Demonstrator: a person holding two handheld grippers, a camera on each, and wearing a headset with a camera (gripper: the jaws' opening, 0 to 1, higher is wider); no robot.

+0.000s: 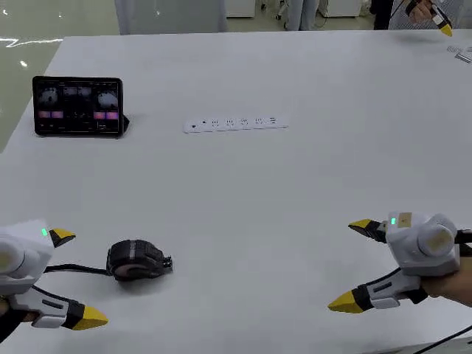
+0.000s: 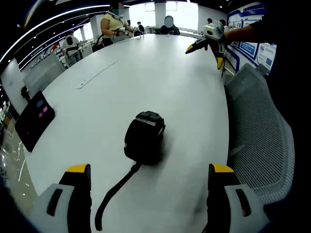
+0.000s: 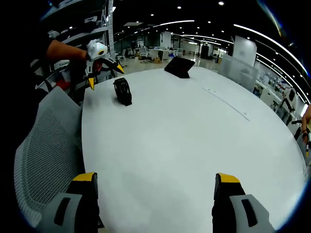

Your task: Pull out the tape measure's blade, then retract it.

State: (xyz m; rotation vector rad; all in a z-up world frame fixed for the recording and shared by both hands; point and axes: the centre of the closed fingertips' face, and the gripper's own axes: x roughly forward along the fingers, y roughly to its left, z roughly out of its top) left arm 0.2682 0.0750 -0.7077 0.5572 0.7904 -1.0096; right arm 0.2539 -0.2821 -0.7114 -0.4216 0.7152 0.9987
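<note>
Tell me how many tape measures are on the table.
1. The black tape measure lies on the white table, just ahead of the open left gripper, apart from its jaws.

Three views, shared tape measure (image 1: 136, 259)

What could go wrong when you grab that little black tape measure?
The open left tool might pinch the black strap trailing between its jaws instead of the black tape measure. It lies loose on the smooth white table, so a nudge could slide it away.
</note>
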